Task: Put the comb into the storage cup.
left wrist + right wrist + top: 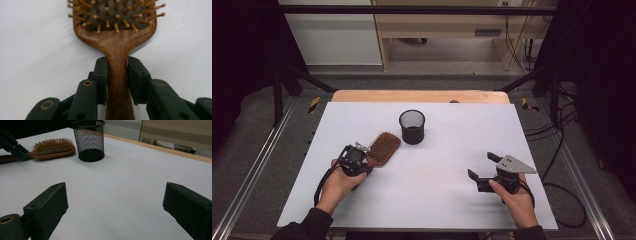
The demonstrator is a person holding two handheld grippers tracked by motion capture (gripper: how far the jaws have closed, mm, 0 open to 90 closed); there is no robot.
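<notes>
Straddling the hairbrush [117, 50] handle along its long axis, left gripper [117, 75] jaws clamp it; right gripper [115, 202] stands released, well apart.

On the white table [437, 195] only two things break the surface in the high view: the wooden hairbrush [383, 148] left of centre and the black mesh cup [412, 127] just to its upper right. The gap between brush head and cup looks narrow, though the angle makes it hard to judge. The left gripper [362, 159] blocks the brush's handle end, and the right gripper [482, 169] sits at lower right. The centre, the upper right and the whole lower edge lie open.
</notes>
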